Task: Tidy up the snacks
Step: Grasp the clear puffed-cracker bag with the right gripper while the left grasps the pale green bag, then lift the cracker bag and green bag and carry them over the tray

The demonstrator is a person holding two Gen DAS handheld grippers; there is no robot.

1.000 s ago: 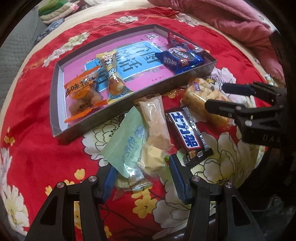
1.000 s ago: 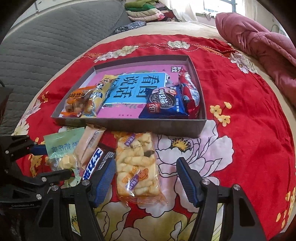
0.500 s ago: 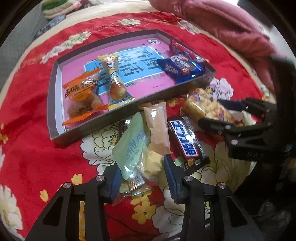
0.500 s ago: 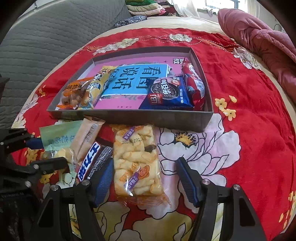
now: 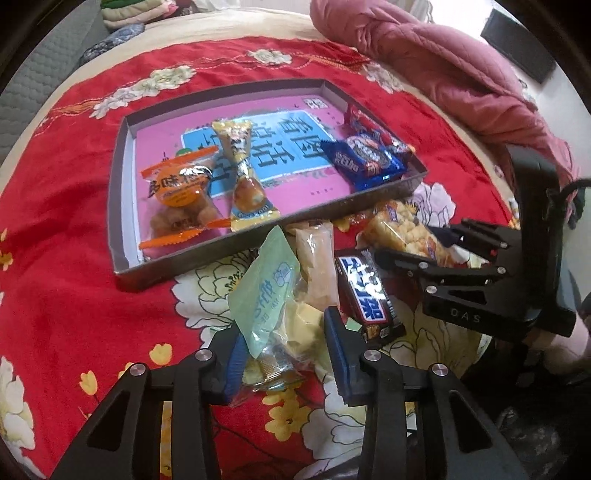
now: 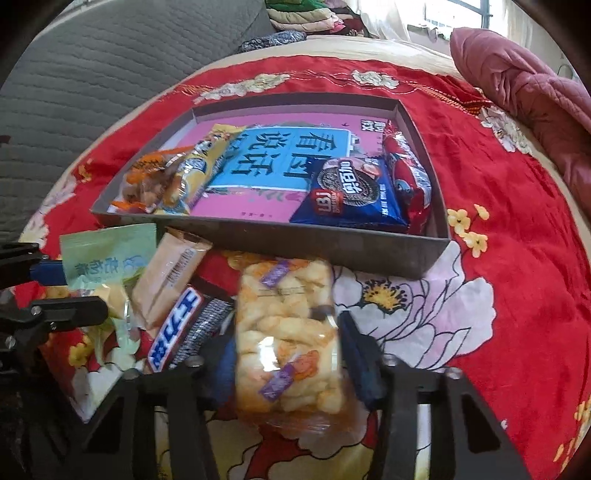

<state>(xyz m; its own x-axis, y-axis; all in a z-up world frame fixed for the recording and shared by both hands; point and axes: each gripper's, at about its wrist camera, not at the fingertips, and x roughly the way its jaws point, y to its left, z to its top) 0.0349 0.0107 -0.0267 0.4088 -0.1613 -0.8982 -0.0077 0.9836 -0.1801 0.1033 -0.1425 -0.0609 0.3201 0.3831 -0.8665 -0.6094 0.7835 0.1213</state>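
A shallow grey tray (image 5: 207,254) on the red floral cloth holds an orange packet (image 5: 181,188), a yellow sweet (image 5: 243,177), a blue biscuit packet (image 5: 365,162) and a red packet (image 5: 369,125). In front of it lie a beige bar (image 5: 317,258) and a dark chocolate bar (image 5: 365,295). My left gripper (image 5: 284,343) is closing, with its pads against a pale green packet (image 5: 266,295) that stands tilted up between them. My right gripper (image 6: 284,350) is also closing, and its pads touch both sides of a clear bag of puffed snacks (image 6: 284,325).
A pink quilt (image 5: 443,70) lies bunched beyond the tray on the right. Grey quilted padding (image 6: 110,74) rises on the left, with folded clothes (image 6: 306,14) at the back. The two grippers sit close together, with the chocolate bar (image 6: 177,332) between them.
Both pairs of jaws have narrowed. The left ones drew in onto the green packet, which now tilts up. The right ones came in against the puffed snack bag.
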